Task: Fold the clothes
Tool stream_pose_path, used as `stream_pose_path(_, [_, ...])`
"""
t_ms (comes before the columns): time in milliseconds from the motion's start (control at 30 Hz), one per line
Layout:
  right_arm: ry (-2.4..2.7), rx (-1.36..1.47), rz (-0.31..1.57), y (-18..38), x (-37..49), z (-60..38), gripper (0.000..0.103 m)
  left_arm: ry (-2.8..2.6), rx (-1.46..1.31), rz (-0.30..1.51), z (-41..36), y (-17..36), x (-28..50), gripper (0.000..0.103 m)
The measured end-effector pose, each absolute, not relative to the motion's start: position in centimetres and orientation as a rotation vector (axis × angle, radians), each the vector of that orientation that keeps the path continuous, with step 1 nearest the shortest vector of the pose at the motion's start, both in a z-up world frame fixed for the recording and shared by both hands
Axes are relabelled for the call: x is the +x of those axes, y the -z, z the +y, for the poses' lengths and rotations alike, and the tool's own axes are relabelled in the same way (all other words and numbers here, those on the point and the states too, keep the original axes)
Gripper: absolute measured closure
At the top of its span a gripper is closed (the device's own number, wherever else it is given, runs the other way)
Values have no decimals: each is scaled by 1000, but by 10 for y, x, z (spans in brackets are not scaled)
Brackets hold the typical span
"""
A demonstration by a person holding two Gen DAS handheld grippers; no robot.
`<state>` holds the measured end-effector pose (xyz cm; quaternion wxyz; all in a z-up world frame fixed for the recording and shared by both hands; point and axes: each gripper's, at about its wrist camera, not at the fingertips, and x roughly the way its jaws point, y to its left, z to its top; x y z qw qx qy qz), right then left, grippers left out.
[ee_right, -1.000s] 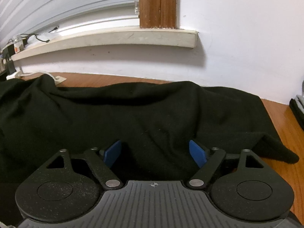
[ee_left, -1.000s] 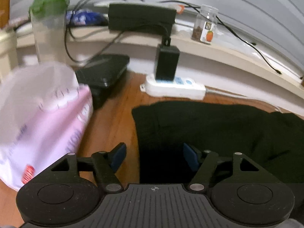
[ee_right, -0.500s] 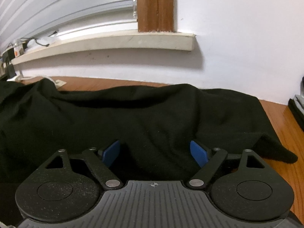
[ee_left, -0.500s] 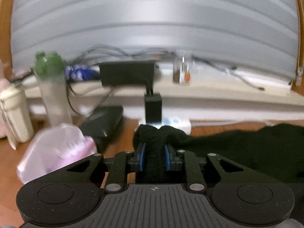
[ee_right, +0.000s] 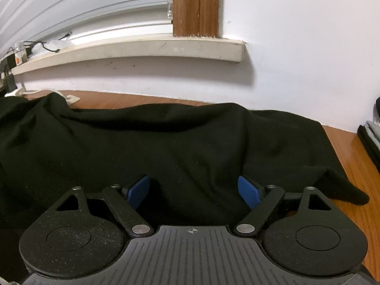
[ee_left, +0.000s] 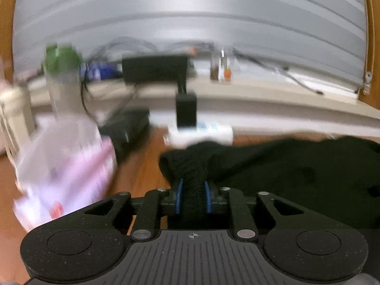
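- my left gripper [ee_left: 192, 197] is pinched tight on a bunched edge of the black garment [ee_left: 296, 173]; the cloth fills the narrow gap between my blue pads [ee_left: 178, 196] and rises in a ribbed-looking wad just above them.
- from that wad the garment runs off to the right across the wooden table [ee_left: 140, 173], lying low and rumpled.
- the left view is blurred, so small detail is hard to read.
- to the left of the cloth sits a pink and white plastic package [ee_left: 64, 166], and behind it a clear bottle with a green lid [ee_left: 62, 80].
- a flat black box [ee_left: 128, 130] lies on the table near the wall, and a white power strip [ee_left: 201, 134] with a black adapter [ee_left: 186, 110] plugged in sits just behind the held wad.
- a small jar [ee_left: 220, 67] stands on the pale ledge [ee_left: 285, 99] among cables.
- my right gripper [ee_right: 192, 191] is spread wide, its blue pads [ee_right: 248, 192] well apart and holding nothing; it hangs over the garment, and i cannot tell if the tips touch the cloth.
- in the right view the garment covers most of the table [ee_right: 349, 147], with a loose corner trailing to the right by my right finger.
- a folded stack of dark and grey cloth [ee_right: 371, 137] lies at the far right edge.
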<state>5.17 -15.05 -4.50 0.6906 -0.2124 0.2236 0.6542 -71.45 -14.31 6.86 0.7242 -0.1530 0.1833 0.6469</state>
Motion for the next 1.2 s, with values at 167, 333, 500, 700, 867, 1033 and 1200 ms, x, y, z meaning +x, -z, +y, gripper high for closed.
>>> stream_pose_path(167, [-1465, -463, 498, 45, 52, -151, 22, -1488, -185, 325, -113, -134, -690, 91])
stream_pose_path(333, [-1466, -454, 503, 45, 53, -152, 22, -1551, -229, 449, -51, -149, -667, 85])
stream_pose_path(500, [-1475, -465, 499, 45, 50, -153, 21, -1483, -332, 570, -56, -104, -667, 63])
stream_pose_path(700, [-1492, -448, 391, 35, 35, -171, 26, -1477, -376, 514, -116, -96, -694, 44])
stream_pose_path(867, [-1559, -447, 296, 5, -9, -178, 42, -1477, -429, 474, -167, -85, -712, 42])
stream_pose_path(1033, [-1729, -465, 217, -27, -84, -161, 42, -1463, -456, 450, -200, -69, -719, 40])
stream_pose_path(1200, [-1955, -504, 174, -42, -186, -123, 49, -1448, -478, 428, -233, -52, -724, 38])
